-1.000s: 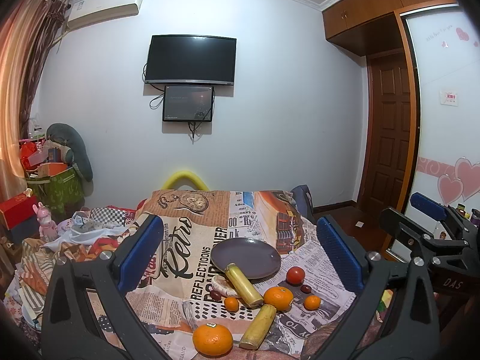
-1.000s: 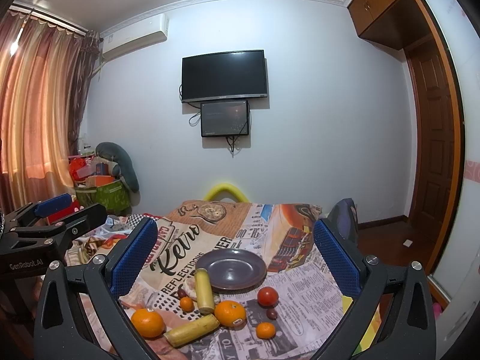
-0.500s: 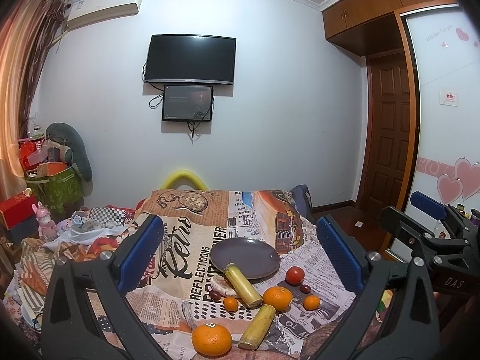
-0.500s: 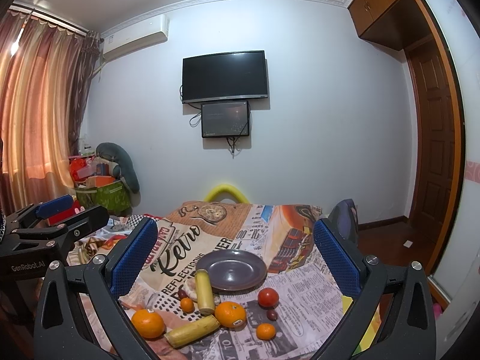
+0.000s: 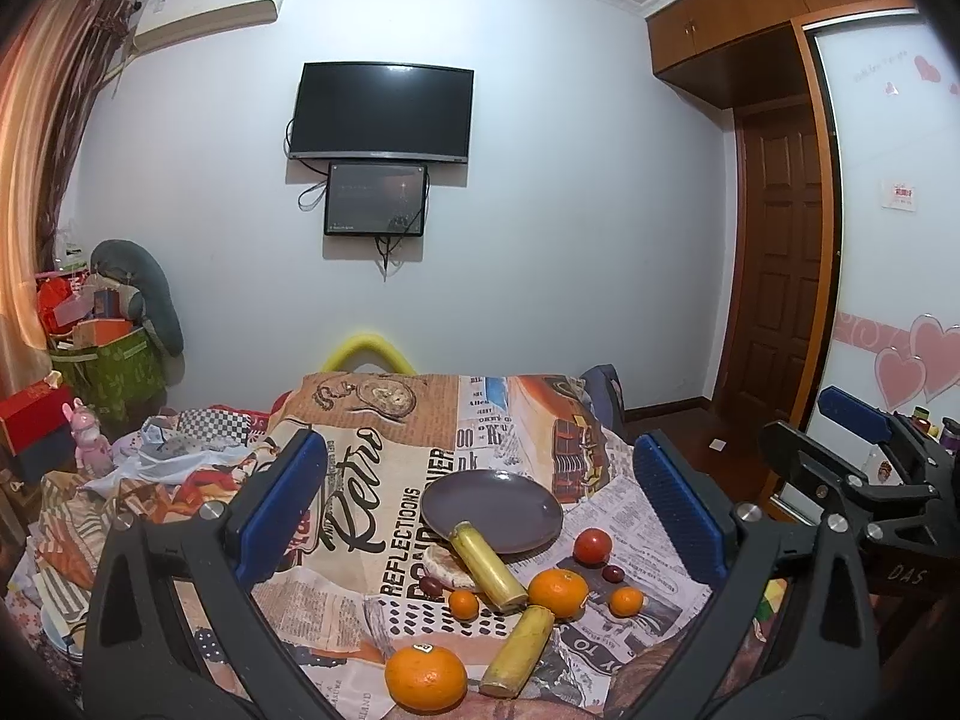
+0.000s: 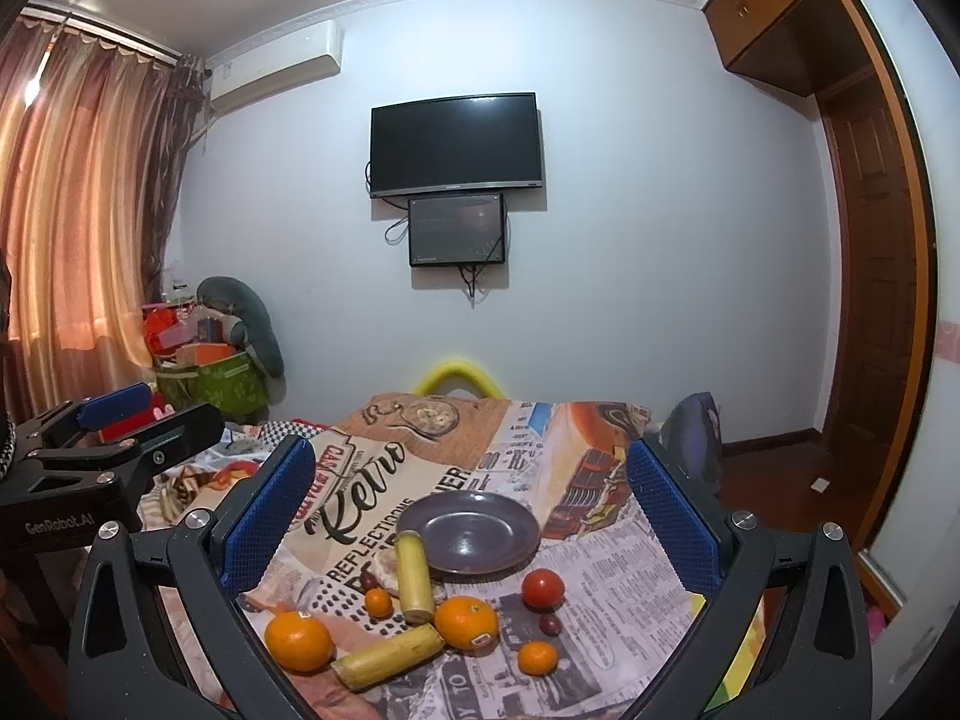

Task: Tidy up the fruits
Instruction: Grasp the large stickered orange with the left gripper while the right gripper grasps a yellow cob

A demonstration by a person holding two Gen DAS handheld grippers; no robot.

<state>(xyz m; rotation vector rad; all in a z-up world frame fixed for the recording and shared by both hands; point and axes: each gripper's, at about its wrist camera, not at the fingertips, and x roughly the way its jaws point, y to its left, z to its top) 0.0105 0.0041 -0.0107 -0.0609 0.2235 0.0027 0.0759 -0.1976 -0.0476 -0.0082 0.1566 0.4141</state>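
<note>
From your left wrist camera, your left gripper hovers with jaws spread wide and nothing between them, above a table draped in a retro newsprint-pattern cloth. A round dark grey plate sits bare except for one yellow cut banana piece leaning on its near rim. A large orange, a second banana piece and a red tomato lie loose on the cloth.

From your right wrist camera, your right gripper is likewise released and empty. Two large oranges, two small tangerines and a dark grape lie scattered near the plate. Judging by this, organising has barely begun; every fruit remains to be placed.
</note>
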